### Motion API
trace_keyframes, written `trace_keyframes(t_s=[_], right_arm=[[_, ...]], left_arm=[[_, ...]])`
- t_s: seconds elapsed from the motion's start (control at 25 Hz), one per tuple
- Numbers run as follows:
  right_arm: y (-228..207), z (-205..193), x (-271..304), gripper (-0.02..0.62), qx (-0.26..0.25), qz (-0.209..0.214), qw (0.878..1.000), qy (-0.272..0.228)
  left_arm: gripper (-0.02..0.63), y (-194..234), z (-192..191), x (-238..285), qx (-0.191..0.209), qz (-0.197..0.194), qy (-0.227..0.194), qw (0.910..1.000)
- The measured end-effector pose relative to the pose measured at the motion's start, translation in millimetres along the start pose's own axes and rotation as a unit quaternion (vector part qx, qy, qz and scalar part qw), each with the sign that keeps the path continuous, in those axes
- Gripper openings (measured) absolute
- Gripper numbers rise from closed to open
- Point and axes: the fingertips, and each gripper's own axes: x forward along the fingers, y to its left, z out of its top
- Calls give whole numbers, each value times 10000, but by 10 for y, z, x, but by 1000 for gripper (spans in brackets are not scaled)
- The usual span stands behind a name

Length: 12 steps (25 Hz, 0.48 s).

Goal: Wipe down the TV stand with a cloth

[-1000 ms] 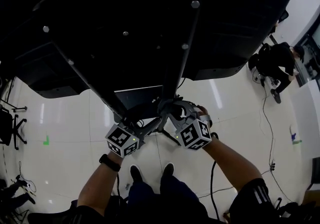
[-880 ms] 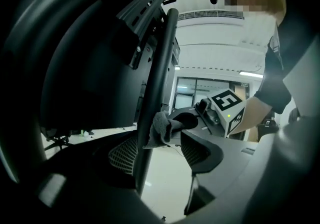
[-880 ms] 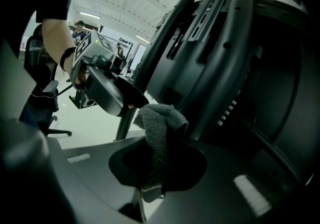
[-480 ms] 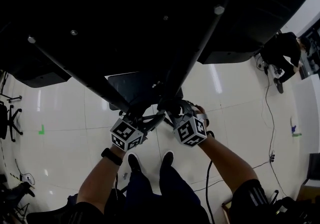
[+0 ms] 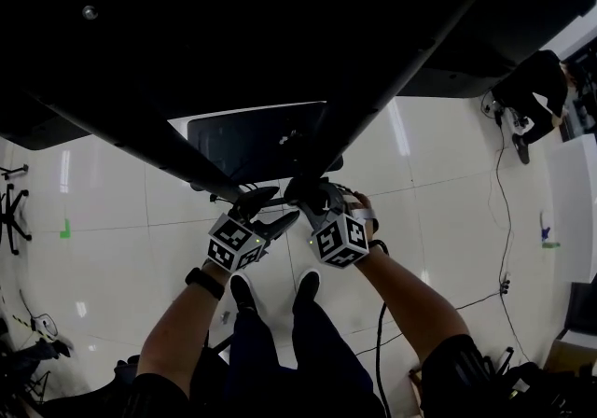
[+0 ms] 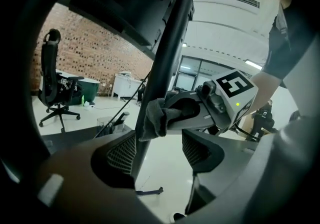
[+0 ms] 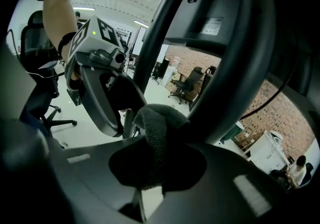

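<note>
Right gripper view, right hand-held gripper (image 7: 157,169) pinching cloth (image 7: 158,130) (against stand bar (image 7: 227,63)), left hand-held gripper (image 6: 160,151) spread

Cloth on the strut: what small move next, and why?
Probably slide the right claw along the strut with the cloth pressed on. The cloth is clamped in that claw and touches the strut; the left claw stands open.

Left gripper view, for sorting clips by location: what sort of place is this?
Likely an open office or lab workspace: a swivel office chair stands before a brick wall, and a wide, glossy tiled floor stretches around the person.
</note>
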Motion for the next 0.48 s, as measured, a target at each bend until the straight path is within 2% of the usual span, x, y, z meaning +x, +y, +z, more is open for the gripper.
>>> trace_keyframes(t_s=[0.24,0.48], right_arm=[[197,-516,390,41,-10,141,9993,337],[386,-930,705,41,142,377,9969,675]], left_arm=[[311,163,-504,173,-265,75,261,9993],[311,324,-773,336,-422,143,373,9983]])
